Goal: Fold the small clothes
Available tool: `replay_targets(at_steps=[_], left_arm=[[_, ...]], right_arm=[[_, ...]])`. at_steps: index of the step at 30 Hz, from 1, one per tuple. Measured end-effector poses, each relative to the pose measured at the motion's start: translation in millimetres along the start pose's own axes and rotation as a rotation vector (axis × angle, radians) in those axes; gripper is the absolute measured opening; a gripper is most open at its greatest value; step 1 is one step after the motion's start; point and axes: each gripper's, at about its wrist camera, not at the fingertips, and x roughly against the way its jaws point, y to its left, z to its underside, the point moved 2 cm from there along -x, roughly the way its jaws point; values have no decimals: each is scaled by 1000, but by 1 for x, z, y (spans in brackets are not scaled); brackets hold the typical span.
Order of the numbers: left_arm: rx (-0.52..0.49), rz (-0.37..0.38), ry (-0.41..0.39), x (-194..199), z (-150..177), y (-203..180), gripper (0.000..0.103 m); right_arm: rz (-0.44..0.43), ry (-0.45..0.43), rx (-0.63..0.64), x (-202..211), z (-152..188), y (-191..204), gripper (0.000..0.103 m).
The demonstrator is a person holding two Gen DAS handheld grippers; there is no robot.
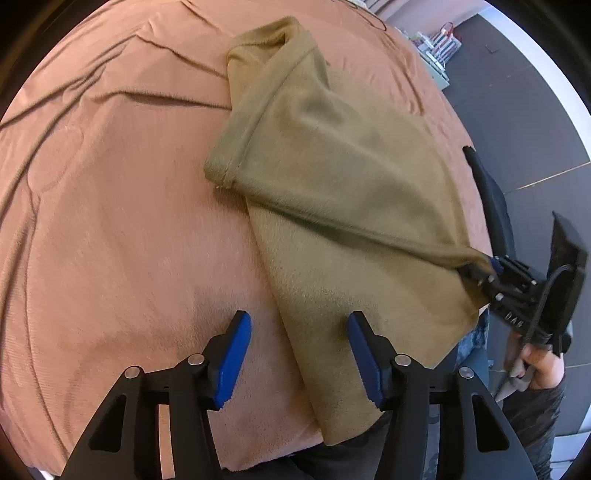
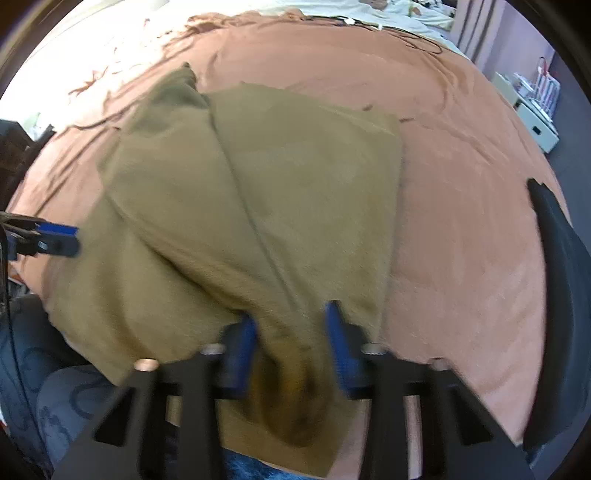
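An olive-tan garment [image 1: 332,177] lies partly folded on a terracotta bed cover [image 1: 110,184]. My left gripper [image 1: 297,354] is open and holds nothing; the garment's near edge lies between its blue pads, close to the right one. My right gripper [image 1: 484,273] grips a corner of the garment at the bed's right edge and lifts a fold. In the right wrist view, that gripper [image 2: 291,343] has a bunch of the garment [image 2: 258,192] between its blue pads. The left gripper's tip [image 2: 55,240] shows at the far left.
The bed cover [image 2: 461,184] is wrinkled at the far side. A black chair back [image 2: 561,258] stands at the right bed edge. A white shelf unit [image 2: 532,110] stands on the dark floor beyond. Pale bedding [image 2: 369,14] lies at the far end.
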Motion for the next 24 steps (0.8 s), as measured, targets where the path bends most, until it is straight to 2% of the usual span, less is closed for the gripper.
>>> replay_targets(at_steps=[2,5,12,18,24], left_arm=[[-6,-5,-1,0,1,1,56],[-19,-9,1,-3,-2,-4,56],[-39,-13,1,-7,0,-10,56],[-72,-17,7,-12,5,-19,56],[-109,-55,37,-23,8,-26,57]], right_arm=[[-14,-24,-16,6,0,-3,12],[-73,-47,-63,17,8,-11,8],[-191,-74,-178,35,28,-33,8],[-221,-81,-232,33,48,-52,8],[-261,-62,-280,22,61,-62,8]])
